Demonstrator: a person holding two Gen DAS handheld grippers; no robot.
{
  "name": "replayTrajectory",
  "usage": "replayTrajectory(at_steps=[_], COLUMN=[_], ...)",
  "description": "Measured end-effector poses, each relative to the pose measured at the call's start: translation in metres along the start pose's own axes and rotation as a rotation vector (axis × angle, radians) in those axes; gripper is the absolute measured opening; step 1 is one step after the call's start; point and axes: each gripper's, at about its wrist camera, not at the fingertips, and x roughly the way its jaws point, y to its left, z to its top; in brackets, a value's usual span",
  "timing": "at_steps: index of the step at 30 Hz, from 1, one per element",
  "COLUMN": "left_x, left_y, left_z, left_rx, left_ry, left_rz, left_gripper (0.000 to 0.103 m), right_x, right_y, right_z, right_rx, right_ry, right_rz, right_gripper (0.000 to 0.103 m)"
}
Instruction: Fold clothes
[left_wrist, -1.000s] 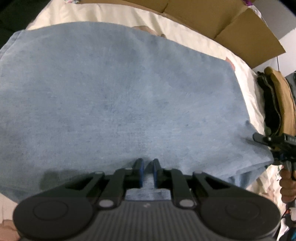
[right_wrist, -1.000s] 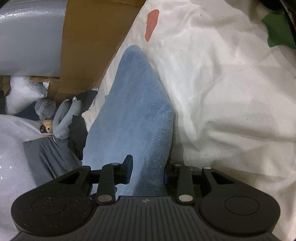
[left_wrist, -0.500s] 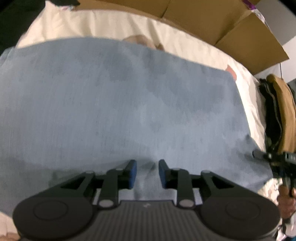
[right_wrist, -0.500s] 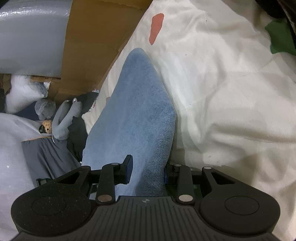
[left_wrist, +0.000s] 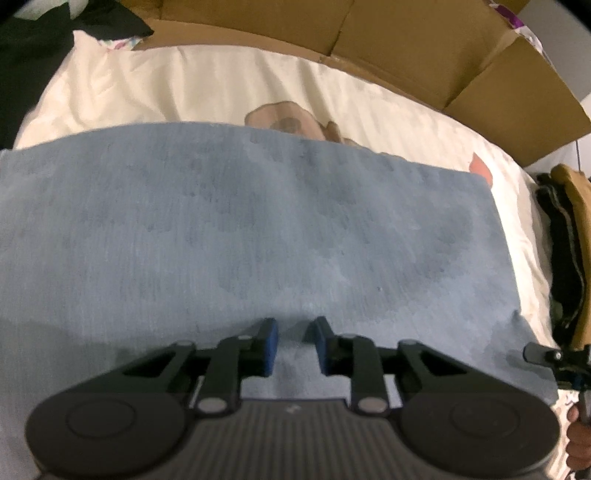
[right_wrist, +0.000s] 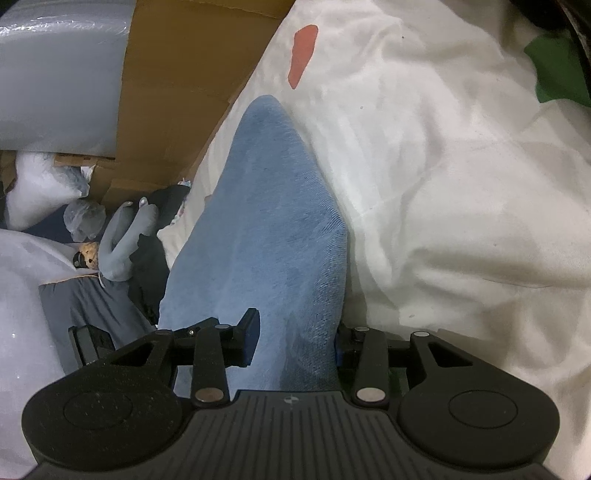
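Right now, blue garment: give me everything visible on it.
The blue garment is a soft, faded blue knit with fine ribbing, spread mostly flat across the cream bedding, its far edge straight. The left tool hovers at its near edge, jaws apart, nothing pinched. At the right corner a bunched fold runs between the right tool pads, slightly lifted; the grip looks loose.

A faded denim-blue fabric garment (left_wrist: 258, 229) fills mid-frame over a cream bedsheet (left_wrist: 207, 85) printed with a coral-red patch (right_wrist: 302, 55); plain brown cardboard panels (left_wrist: 406, 40) cross the top.
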Motion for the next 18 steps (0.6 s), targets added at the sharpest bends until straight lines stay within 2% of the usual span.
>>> replayTrajectory(at_steps=[2, 5, 18], left_x=[0.000, 0.000, 0.015], left_y=[0.001, 0.003, -0.001], left_z=[0.006, 0.015, 0.075], left_rx=[0.005, 0.001, 0.023], left_ry=[-0.006, -0.017, -0.098], left_rz=[0.006, 0.012, 0.032], left_gripper=[0.019, 0.011, 0.007], right_x=[0.001, 0.000, -0.002], right_y=[0.000, 0.001, 0.004], right_z=[0.000, 0.000, -0.004], right_rx=[0.000, -0.004, -0.014], right_ry=[0.000, -0.002, -0.012], right_rz=[-0.001, -0.002, -0.019], right_gripper=[0.040, 0.040, 0.037])
